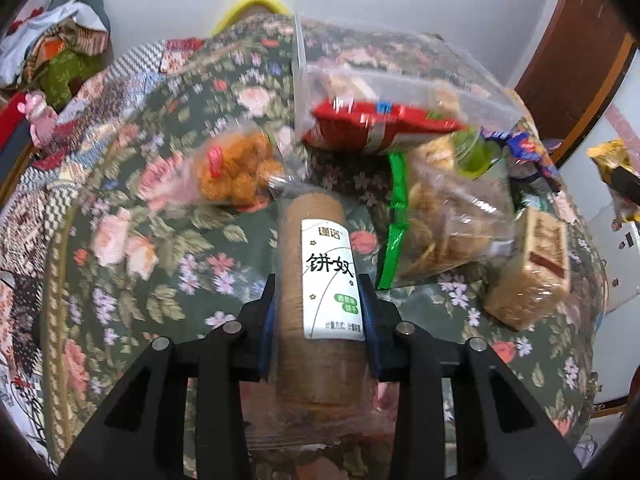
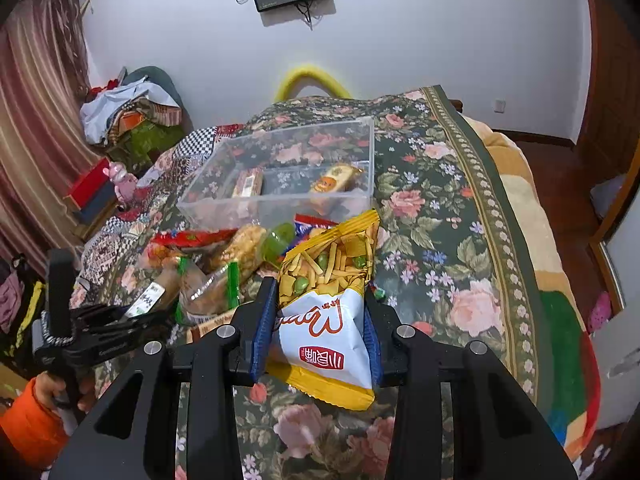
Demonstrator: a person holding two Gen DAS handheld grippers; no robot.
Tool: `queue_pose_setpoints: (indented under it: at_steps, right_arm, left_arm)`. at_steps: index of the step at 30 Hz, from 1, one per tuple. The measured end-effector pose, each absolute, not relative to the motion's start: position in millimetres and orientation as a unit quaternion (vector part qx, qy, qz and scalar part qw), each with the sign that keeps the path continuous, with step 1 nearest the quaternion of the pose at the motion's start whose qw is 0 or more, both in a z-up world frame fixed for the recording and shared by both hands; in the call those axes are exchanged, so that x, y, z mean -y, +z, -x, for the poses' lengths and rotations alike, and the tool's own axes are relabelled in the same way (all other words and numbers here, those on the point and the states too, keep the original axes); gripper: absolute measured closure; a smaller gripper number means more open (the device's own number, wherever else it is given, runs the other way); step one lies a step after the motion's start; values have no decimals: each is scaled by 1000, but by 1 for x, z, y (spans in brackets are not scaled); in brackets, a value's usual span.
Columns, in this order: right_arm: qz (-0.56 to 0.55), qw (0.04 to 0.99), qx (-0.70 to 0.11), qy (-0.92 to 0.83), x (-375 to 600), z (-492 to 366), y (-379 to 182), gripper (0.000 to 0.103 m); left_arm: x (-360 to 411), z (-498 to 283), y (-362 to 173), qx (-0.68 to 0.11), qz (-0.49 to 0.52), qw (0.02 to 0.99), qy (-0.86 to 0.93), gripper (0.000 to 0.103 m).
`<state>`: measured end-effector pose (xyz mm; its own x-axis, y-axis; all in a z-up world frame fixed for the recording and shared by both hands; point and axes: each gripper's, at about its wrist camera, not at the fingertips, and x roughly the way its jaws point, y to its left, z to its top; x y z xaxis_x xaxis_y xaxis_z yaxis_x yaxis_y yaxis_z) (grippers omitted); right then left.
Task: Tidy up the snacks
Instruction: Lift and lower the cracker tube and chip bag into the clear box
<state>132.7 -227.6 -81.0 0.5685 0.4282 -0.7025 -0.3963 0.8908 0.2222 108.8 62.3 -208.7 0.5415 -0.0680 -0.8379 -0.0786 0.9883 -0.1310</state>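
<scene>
In the left wrist view my left gripper (image 1: 319,288) is shut on a brown biscuit roll (image 1: 316,220) with a white label, low over the floral cover. Behind it lie a bag of orange balls (image 1: 236,172), a red packet (image 1: 372,124), a green-edged cracker bag (image 1: 440,220) and a brown block packet (image 1: 532,268). In the right wrist view my right gripper (image 2: 318,292) is shut on a yellow and white snack bag (image 2: 324,332), held in front of the clear plastic box (image 2: 276,200). Two small packets lie in the box. The left gripper (image 2: 136,310) shows at the left with the roll.
The snacks lie on a bed under a green floral cover (image 2: 440,208); its edge drops to a wooden floor (image 2: 560,208) on the right. A heap of clothes (image 2: 128,108) sits at the back left. A hand in an orange sleeve (image 2: 36,412) holds the left gripper.
</scene>
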Motion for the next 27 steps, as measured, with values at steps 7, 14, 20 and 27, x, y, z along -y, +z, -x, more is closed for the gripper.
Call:
queue_pose_setpoints:
  at_steps: [7, 14, 20, 27]
  right_arm:
    - [-23, 890, -385, 243, 218, -141, -70, 68]
    - [-30, 893, -369, 255, 207, -156, -56, 68]
    - [-34, 895, -359, 262, 195, -174, -45, 68]
    - [-13, 897, -354, 263, 177, -199, -42, 68]
  left_arm:
    - [-64, -103, -160, -434, 71, 898, 3, 67]
    - [-64, -119, -118, -387, 58, 920, -5, 67]
    - [-57, -152, -98, -372, 69, 925, -23, 67]
    - [-47, -196, -91, -368, 65, 927, -35, 67]
